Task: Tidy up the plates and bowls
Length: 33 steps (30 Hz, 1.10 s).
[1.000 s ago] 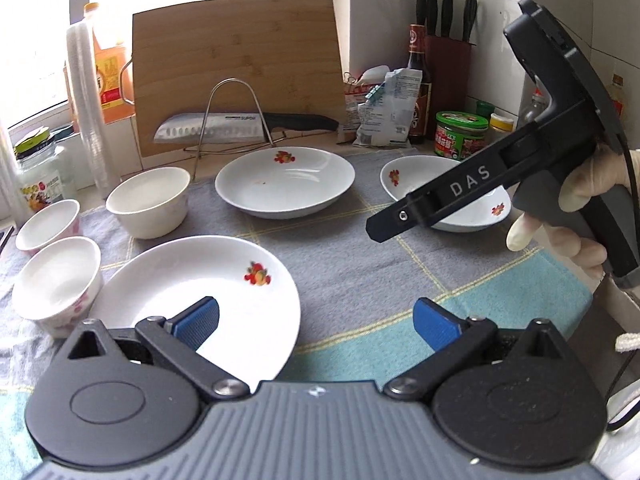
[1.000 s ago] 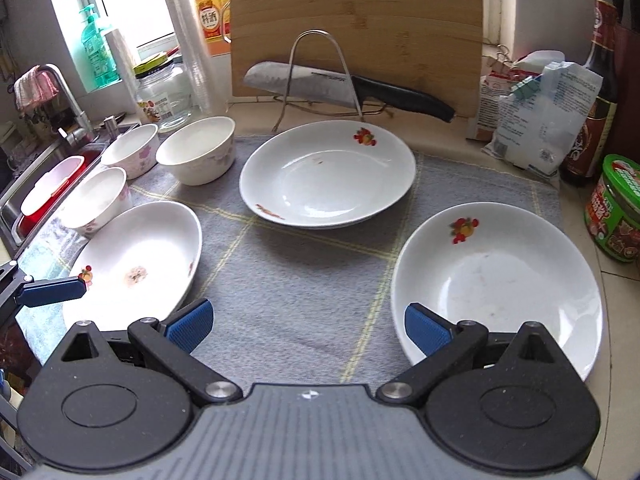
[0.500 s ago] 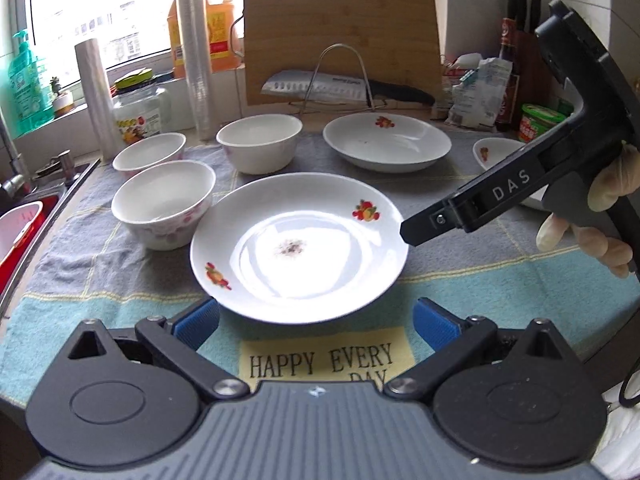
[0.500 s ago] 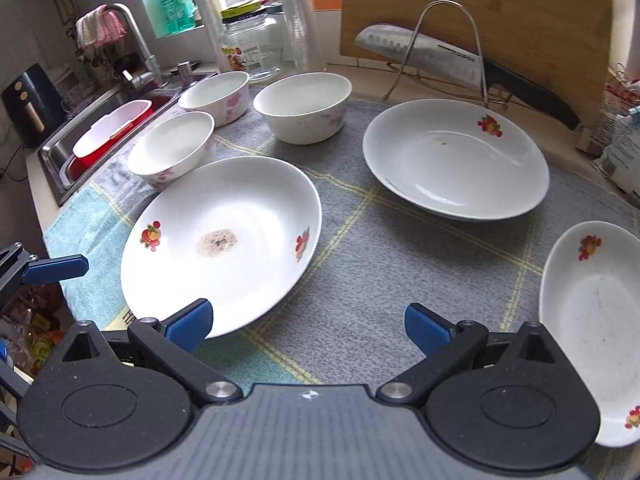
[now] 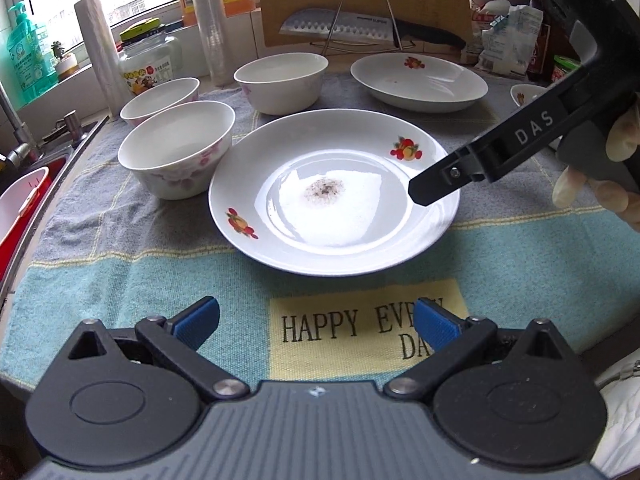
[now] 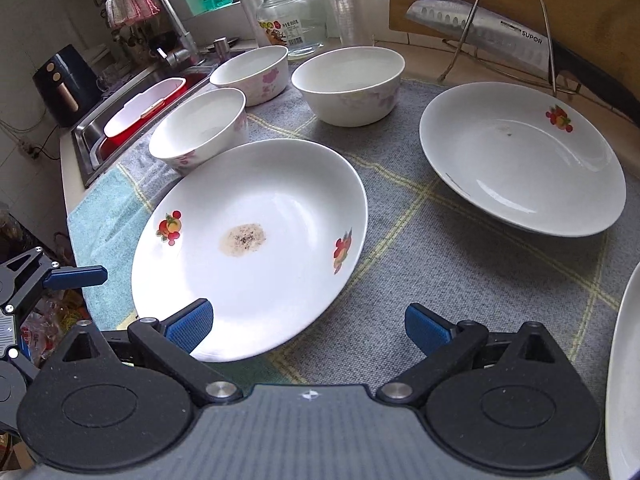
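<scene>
step: approach near plate [image 5: 334, 192] | left gripper [image 5: 316, 322] spread, empty | right gripper [image 6: 308, 326] spread, empty | next: pinch rim, stack onto far plate [image 6: 520, 160]

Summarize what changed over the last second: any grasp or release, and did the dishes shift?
Only the grippers moved. The left gripper swung left and pulled back until the stained plate sat centred ahead of it. The right gripper swung left from the plate on the right onto that same stained plate; one finger now hangs over its rim. Nothing was grasped or released; both stay open. Plates, bowls and towel kept their places.
</scene>
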{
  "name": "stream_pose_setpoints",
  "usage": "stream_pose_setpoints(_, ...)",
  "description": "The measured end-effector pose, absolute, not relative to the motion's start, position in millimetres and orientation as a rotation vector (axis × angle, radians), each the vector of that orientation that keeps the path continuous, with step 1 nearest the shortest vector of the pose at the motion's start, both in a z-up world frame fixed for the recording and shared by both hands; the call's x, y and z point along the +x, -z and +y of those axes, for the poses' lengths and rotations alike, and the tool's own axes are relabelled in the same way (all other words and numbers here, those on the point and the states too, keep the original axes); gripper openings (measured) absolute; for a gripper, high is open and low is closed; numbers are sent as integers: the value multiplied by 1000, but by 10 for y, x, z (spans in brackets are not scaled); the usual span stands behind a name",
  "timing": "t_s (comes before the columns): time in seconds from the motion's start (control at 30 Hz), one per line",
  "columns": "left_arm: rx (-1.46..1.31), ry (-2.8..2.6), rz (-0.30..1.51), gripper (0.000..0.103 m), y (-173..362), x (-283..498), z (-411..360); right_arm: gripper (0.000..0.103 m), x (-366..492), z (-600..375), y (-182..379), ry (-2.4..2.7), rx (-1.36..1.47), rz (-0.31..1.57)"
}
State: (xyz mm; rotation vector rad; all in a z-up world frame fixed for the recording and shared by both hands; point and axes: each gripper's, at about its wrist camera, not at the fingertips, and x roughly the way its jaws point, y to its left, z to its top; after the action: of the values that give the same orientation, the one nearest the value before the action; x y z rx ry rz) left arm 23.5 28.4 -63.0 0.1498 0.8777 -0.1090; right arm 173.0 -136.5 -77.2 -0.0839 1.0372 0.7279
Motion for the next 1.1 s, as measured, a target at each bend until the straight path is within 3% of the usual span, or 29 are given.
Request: stream_pose_setpoints(1.1,255,556,796,102,826,602,851,103,1831,-585,861,-528,-249,1150)
